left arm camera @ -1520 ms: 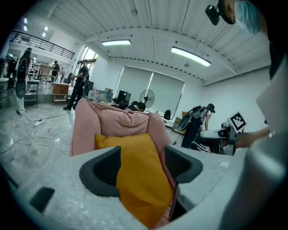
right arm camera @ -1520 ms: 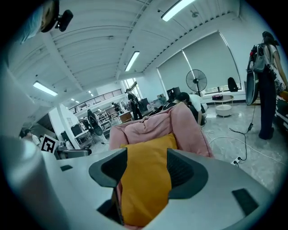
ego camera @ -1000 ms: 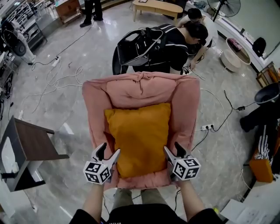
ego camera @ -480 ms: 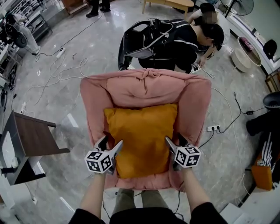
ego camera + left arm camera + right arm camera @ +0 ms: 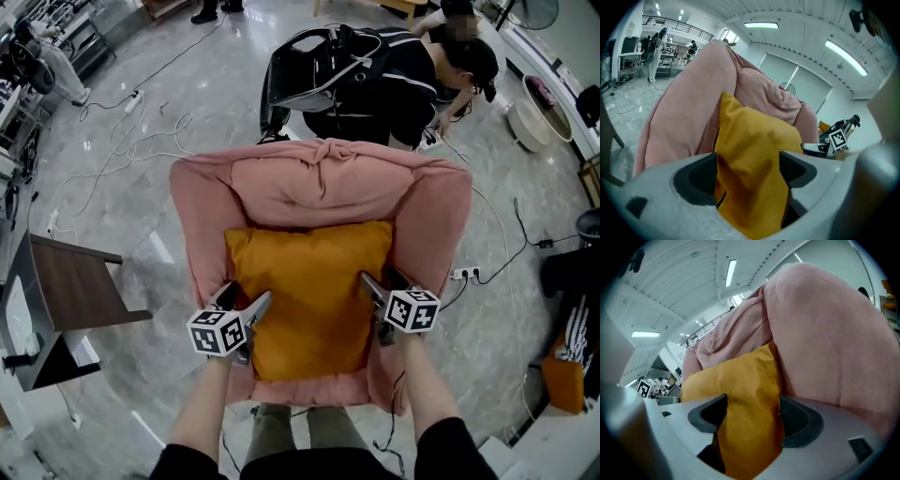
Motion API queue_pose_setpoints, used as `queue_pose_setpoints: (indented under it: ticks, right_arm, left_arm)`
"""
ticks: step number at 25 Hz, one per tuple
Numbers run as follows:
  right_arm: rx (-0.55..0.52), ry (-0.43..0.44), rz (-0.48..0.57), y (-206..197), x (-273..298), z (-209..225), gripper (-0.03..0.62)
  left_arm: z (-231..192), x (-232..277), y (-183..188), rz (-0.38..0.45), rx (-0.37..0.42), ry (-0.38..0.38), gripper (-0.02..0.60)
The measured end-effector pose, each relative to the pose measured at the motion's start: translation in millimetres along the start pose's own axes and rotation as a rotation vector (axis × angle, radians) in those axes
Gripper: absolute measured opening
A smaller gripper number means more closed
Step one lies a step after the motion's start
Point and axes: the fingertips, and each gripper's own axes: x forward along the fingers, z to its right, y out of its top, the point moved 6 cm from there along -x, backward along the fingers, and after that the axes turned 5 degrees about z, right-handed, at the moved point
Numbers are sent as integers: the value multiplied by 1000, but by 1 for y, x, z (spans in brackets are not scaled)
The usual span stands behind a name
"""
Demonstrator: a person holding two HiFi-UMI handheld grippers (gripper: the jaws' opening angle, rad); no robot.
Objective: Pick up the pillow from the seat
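Since the yellow pillow (image 5: 309, 291) lies flat on the seat of the pink armchair (image 5: 319, 183), top edge against the backrest, the lift is not yet done. You have only reached position.

- Left tool (image 5: 246, 298): at the pillow's left edge, low down. Jaws are opening; the left gripper view shows a fold of yellow fabric standing between them, not clamped.
- Right tool (image 5: 378, 278): at the pillow's right edge, just inside the armrest. Jaws are opening too, with the pillow's edge between them, not pinched.
- Judged progress: approach finished on both sides. Left to do: close on both edges, then raise the pillow clear of the seat.

Surface: the chair is soft and padded, its arms crowding the pillow on both sides, so the fabric will likely bunch when you close.

Room: grey polished stone floor (image 5: 150, 216), white cables (image 5: 131, 141) trailing across it. A person in dark clothes (image 5: 375, 80) bends behind the chair. A dark-topped desk (image 5: 80, 291) stands at your left, and a power strip (image 5: 464, 274) lies on the floor at your right.
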Motion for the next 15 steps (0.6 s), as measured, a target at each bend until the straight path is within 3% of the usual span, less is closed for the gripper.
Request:
queue_pose_setpoints:
  ticks: [7,10,15]
  right_arm:
    - [143,91,-1,-12,16,4,327]
    - [154,108,3,-12,16,1,268]
    - [133,77,6,-18,11,-10,173]
  left_arm:
    - [-2,18,-5,-8,-18,-5,400]
    - [0,22,-5,-11,-8,-7,395]
    - [4,19,-5,-47,45,-7,268]
